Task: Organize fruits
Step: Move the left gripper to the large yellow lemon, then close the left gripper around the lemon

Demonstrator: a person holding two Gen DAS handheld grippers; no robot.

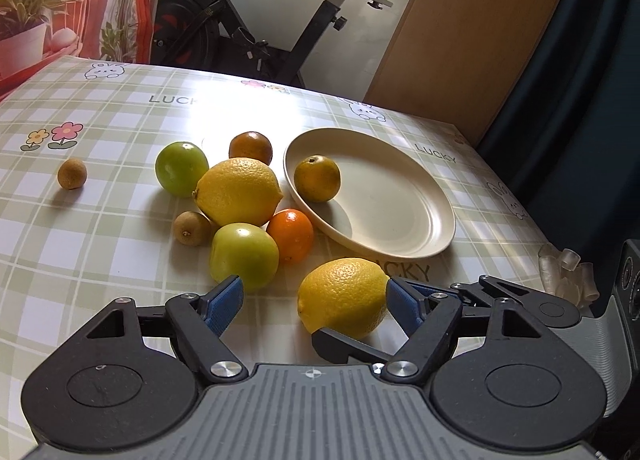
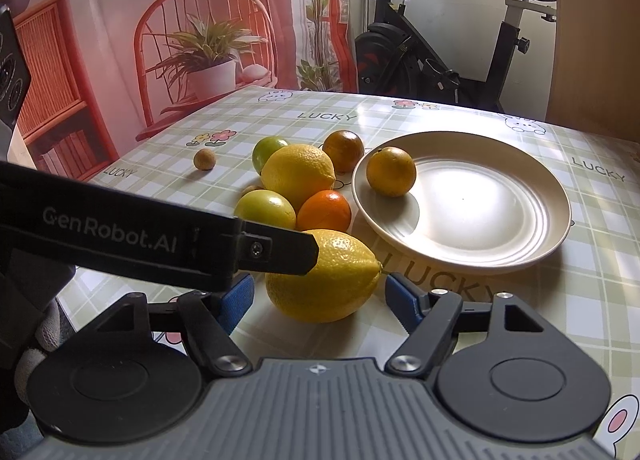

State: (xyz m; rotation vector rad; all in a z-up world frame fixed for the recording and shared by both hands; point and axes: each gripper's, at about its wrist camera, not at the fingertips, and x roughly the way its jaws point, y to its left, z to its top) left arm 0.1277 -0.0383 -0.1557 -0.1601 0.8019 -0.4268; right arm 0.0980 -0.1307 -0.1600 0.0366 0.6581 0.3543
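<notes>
A lemon (image 1: 344,296) lies on the checked tablecloth in front of a cream plate (image 1: 404,228). My left gripper (image 1: 314,300) is open around it, its right blue pad touching the lemon's side. My right gripper (image 2: 320,296) is also open, with the same lemon (image 2: 324,280) between its fingers. The left gripper's black finger (image 2: 276,252) crosses the right wrist view and rests against the lemon. One dull orange citrus (image 1: 317,179) sits on the plate (image 2: 500,220). A second lemon (image 1: 238,191), two green fruits (image 1: 244,256), a bright orange (image 1: 291,235) and a dark orange (image 1: 251,148) cluster left of the plate.
Two small brown fruits (image 1: 72,174) lie apart on the left of the table. An exercise bike (image 1: 248,40) and a wooden panel (image 1: 460,40) stand behind the far edge. A gloved hand (image 1: 568,272) shows at the right. The table's right edge runs close to the plate.
</notes>
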